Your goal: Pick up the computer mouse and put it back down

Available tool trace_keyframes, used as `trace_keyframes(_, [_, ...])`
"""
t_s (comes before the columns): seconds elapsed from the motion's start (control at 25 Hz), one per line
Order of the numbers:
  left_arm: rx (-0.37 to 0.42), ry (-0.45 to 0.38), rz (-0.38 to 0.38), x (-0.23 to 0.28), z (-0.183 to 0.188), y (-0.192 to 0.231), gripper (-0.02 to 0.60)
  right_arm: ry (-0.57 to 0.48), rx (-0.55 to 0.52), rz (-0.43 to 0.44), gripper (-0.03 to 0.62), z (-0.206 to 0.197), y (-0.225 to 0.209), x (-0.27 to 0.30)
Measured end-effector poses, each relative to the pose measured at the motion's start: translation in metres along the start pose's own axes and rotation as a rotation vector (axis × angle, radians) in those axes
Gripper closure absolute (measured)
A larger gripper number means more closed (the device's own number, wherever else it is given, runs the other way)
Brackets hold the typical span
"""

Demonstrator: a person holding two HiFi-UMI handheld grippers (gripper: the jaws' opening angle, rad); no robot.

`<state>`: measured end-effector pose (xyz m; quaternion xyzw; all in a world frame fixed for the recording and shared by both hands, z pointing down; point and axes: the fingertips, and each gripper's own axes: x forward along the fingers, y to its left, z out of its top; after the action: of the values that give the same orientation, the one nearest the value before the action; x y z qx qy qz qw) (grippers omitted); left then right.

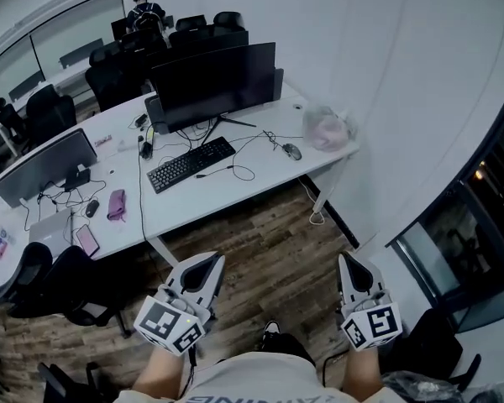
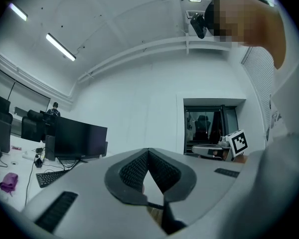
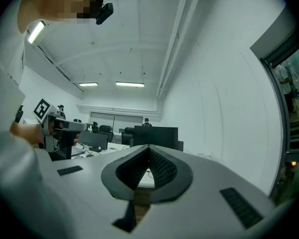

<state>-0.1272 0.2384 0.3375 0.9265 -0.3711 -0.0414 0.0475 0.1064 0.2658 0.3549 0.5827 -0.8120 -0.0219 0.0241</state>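
You are standing in an open-plan office: rows of white counters (image 1: 235,193) carry dark monitors (image 1: 214,78), a black keyboard (image 1: 191,164), a computer mouse (image 1: 292,151) and trailing cables (image 1: 245,173), with black swivel chairs (image 1: 50,112) standing beside them. Overhead you have long strip lights (image 2: 60,46) on a plain white ceiling, and underfoot a wood-plank floor (image 1: 269,250). A person (image 1: 144,11) sits at a workstation at the far end of the room.

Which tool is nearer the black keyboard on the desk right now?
Left. In the head view the left tool is almost straight below the keyboard; the right tool is far off to its right. Neither reaches the desk.
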Motion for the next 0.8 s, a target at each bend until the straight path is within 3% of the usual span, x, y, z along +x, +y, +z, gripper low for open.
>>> trace_keyframes(0.36, [-0.006, -0.008, 0.04, 0.097, 0.0, 0.005, 0.577, 0.005, 0.004, 0.03, 0.574, -0.005, -0.09, 0.051])
trace_keyframes(0.8, [-0.009, 0.008, 0.083, 0.146, -0.008, 0.015, 0.577, 0.013, 0.017, 0.086, 0.574, -0.017, -0.129, 0.092])
